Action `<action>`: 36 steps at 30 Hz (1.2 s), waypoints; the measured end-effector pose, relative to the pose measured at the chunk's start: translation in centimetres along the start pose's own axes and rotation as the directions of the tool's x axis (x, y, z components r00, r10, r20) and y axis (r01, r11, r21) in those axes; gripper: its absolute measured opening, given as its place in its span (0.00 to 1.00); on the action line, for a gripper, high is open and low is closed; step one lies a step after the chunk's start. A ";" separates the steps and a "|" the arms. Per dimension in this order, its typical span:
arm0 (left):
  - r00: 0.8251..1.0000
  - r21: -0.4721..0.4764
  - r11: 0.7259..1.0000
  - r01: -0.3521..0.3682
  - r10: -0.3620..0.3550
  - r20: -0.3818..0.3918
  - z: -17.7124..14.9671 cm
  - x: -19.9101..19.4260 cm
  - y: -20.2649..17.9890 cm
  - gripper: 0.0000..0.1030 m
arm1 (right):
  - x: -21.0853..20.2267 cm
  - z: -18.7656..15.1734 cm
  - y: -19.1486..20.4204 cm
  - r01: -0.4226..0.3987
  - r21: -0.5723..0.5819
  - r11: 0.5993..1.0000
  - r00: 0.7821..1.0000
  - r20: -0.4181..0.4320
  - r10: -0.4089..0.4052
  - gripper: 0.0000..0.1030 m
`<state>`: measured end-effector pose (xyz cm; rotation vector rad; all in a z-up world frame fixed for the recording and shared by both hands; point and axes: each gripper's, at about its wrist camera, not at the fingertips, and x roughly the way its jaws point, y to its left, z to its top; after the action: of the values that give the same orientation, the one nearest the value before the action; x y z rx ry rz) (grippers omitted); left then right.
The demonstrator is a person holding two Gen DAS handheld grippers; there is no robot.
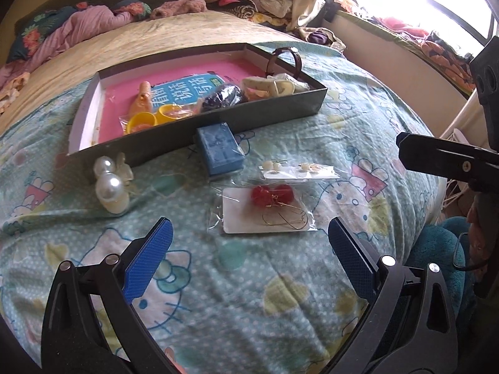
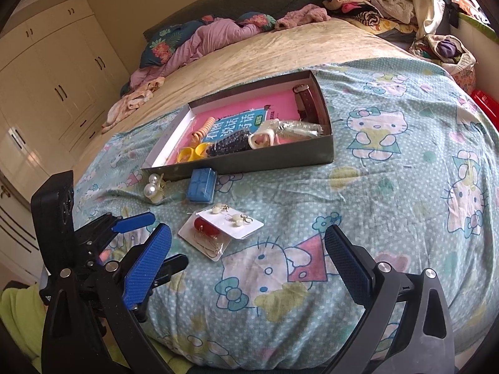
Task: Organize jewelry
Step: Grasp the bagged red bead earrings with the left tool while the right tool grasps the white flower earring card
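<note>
Both grippers, left gripper [image 1: 249,249] and right gripper [image 2: 248,246], hover wide open and empty; the earring packet [image 1: 268,210] looks next for the box [image 1: 280,106].

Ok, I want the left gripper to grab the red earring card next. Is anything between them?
Nothing visible: only bare bedsheet lies between the open left gripper and the red earring card. The pearl earring card sits beyond it.

Tray [image 1: 280,106] on bed [image 1: 218,296], holding hair ties, watch [image 2: 304,99]. Before tray: pearl clip [image 1: 109,184] left, small box [image 1: 220,149] centre, two earring cards [image 1: 268,212] nearer, right.
</note>
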<state>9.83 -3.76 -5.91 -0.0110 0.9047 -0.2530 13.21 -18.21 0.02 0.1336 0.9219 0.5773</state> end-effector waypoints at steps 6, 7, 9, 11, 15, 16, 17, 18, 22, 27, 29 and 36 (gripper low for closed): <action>1.000 0.019 1.000 0.011 -0.011 -0.015 -0.2 1.5 -0.5 0.91 | 0.6 -0.2 -0.5 -0.008 0.026 1.000 1.000 -0.023 0.008 0.95; 1.000 0.018 1.000 0.014 -0.013 -0.017 -0.2 1.7 -0.6 0.91 | 0.7 -0.3 -0.6 -0.011 0.030 0.999 1.000 -0.026 0.011 0.95; 1.000 0.025 1.000 0.003 -0.003 -0.020 -0.2 2.4 -0.7 0.91 | 0.9 -0.2 -0.8 -0.014 0.037 0.999 0.999 -0.030 0.015 0.95; 1.000 0.030 0.999 -0.011 0.012 -0.018 -0.2 2.9 -0.8 0.91 | 1.2 -0.2 -1.0 -0.016 0.042 0.999 0.999 -0.035 0.017 0.95; 1.000 0.048 0.999 -0.023 0.024 -0.002 0.0 3.3 -1.0 0.90 | 1.7 0.0 -1.2 -0.018 0.045 0.999 0.999 -0.043 0.020 0.95; 1.000 0.051 0.998 -0.026 0.026 0.000 -0.1 3.4 -1.0 0.89 | 1.8 0.1 -1.2 -0.019 0.046 0.999 0.999 -0.046 0.021 0.95; 1.000 0.056 0.998 -0.028 0.028 0.002 -0.1 3.4 -1.0 0.88 | 2.0 0.1 -1.2 -0.020 0.047 0.999 0.999 -0.048 0.023 0.95; 1.000 0.061 0.998 -0.031 0.031 0.003 -0.1 3.4 -0.9 0.83 | 2.1 0.1 -1.2 -0.021 0.047 0.999 0.998 -0.050 0.023 0.95; 1.000 0.069 0.997 -0.023 0.023 0.002 -0.2 3.0 -0.5 0.75 | 3.1 0.4 -1.0 -0.021 0.038 0.999 0.997 -0.070 0.024 0.95; 1.000 0.060 0.998 0.002 -0.002 -0.011 -0.7 2.1 0.4 0.73 | 4.7 0.7 -0.3 -0.031 0.013 0.999 0.994 -0.103 0.032 0.95; 1.000 0.055 0.998 0.003 -0.003 -0.012 -1.0 1.5 0.9 0.73 | 5.6 0.9 -0.2 -0.028 -0.001 1.000 0.992 -0.124 0.028 0.95; 1.000 0.002 1.000 -0.014 0.014 -0.007 -2.4 -0.9 3.8 0.73 | 8.2 0.9 -0.5 -0.004 -0.041 0.999 0.981 -0.192 -0.004 0.95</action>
<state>8.27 0.33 -7.12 -0.0016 0.9109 -0.2407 17.93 -14.18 -5.45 0.0407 1.0962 0.6160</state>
